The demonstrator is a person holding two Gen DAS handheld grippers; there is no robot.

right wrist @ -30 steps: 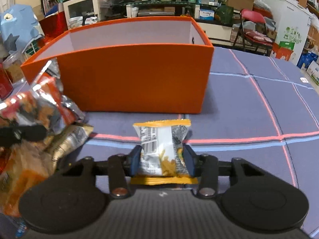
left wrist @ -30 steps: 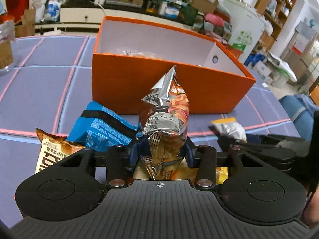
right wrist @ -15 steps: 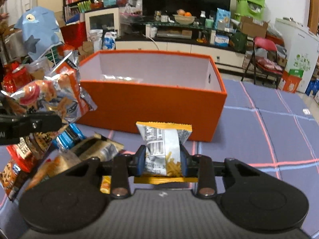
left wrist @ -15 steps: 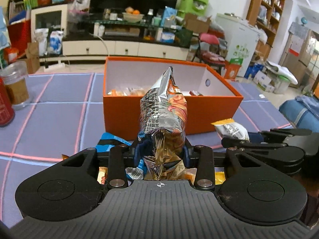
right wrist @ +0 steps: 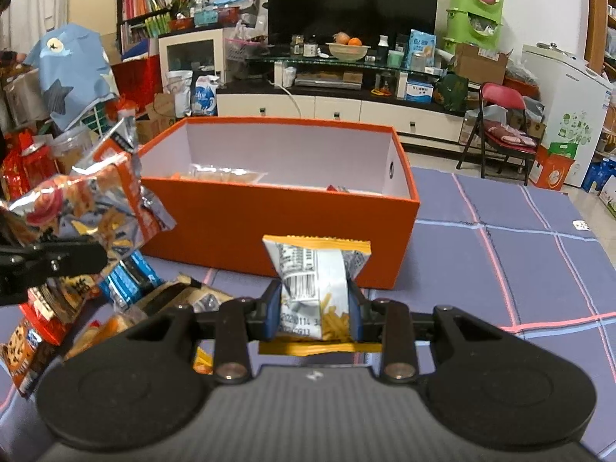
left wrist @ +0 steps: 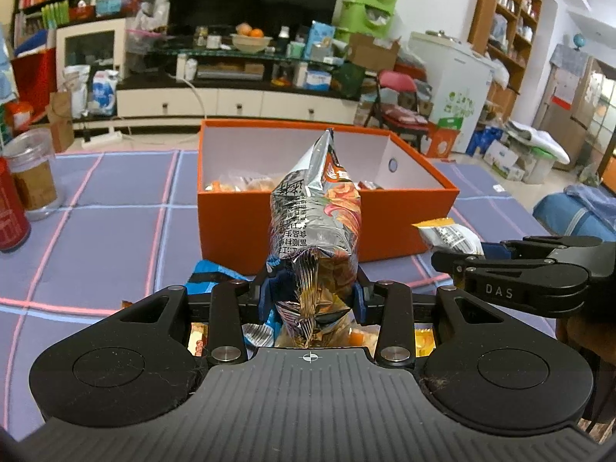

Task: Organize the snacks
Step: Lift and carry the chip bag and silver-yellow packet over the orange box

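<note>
jaws of left gripper [left wrist: 312,292] clamped on foil snack bag [left wrist: 315,223], long axis upright; jaws of right gripper [right wrist: 313,308] pinched on small yellow-edged packet [right wrist: 315,281]. orange box [right wrist: 269,227] straight ahead, beyond both, open top; right nearer its corner. since earlier frame both lifted off counter [left wrist: 107,238]; box interior now visible.

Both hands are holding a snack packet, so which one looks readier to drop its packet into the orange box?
Probably the left. Its tool has the silver bag lined up with the box middle; the right tool's small packet faces the box's right end.
</note>
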